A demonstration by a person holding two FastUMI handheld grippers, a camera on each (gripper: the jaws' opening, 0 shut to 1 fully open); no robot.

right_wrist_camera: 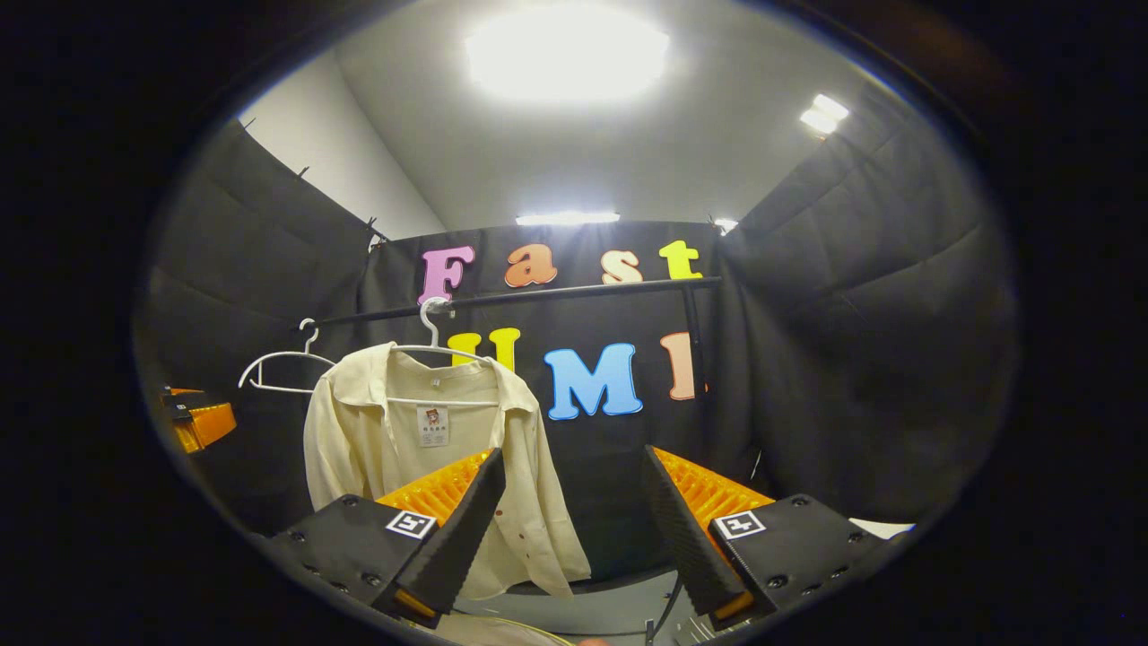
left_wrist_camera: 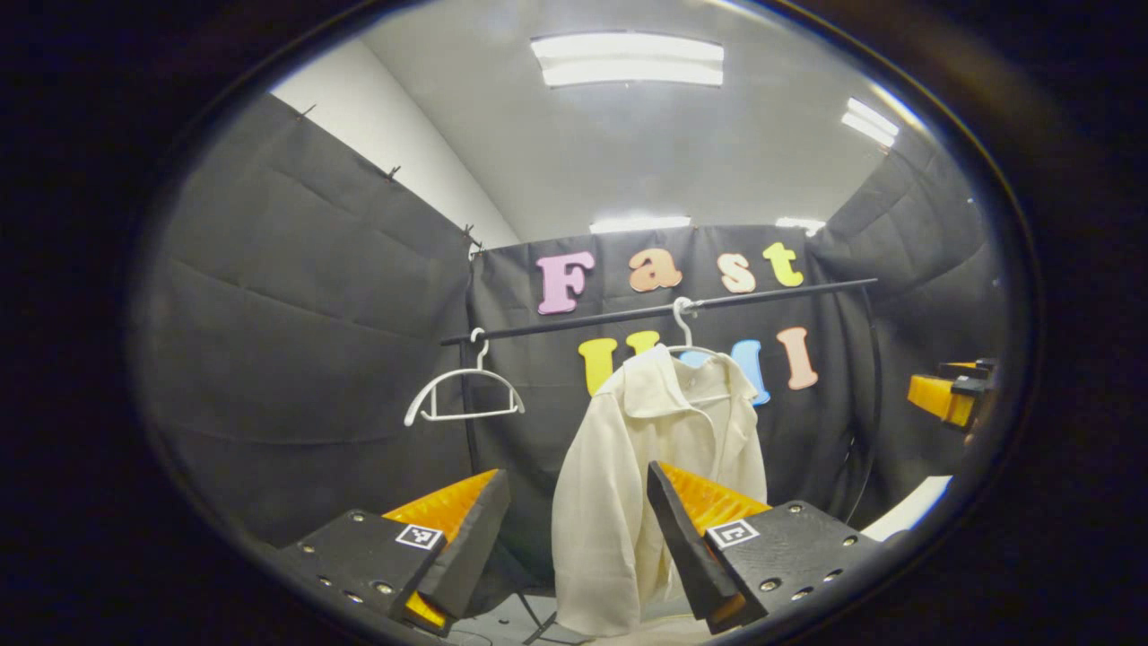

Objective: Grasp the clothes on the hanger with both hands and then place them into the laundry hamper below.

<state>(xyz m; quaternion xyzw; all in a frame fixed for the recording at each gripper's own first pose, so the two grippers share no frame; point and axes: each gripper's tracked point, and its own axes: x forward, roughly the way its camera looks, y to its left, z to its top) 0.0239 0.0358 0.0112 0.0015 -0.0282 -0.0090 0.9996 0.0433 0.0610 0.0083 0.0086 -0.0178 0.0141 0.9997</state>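
Note:
A cream long-sleeved shirt [left_wrist_camera: 628, 484] [right_wrist_camera: 404, 440] hangs on a white hanger [left_wrist_camera: 684, 327] [right_wrist_camera: 432, 325] from a black rail [left_wrist_camera: 610, 316] [right_wrist_camera: 556, 291]. In the left gripper view my left gripper [left_wrist_camera: 578, 529] stands open, short of the shirt, which shows between its fingers and behind the right one. In the right gripper view my right gripper [right_wrist_camera: 574, 520] is open too, with the shirt behind its left finger and bare wall in the gap. Each view catches the other gripper [left_wrist_camera: 951, 395] [right_wrist_camera: 197, 422] at its edge. A pale curved rim [right_wrist_camera: 502, 633] shows at the bottom; I cannot tell what it is.
An empty white hanger [left_wrist_camera: 462, 395] [right_wrist_camera: 280, 366] hangs on the rail to the left of the shirt. The rail's upright post [right_wrist_camera: 692, 341] stands at its right end. Black cloth walls close in on three sides. A white surface edge [left_wrist_camera: 915, 507] lies low on the right.

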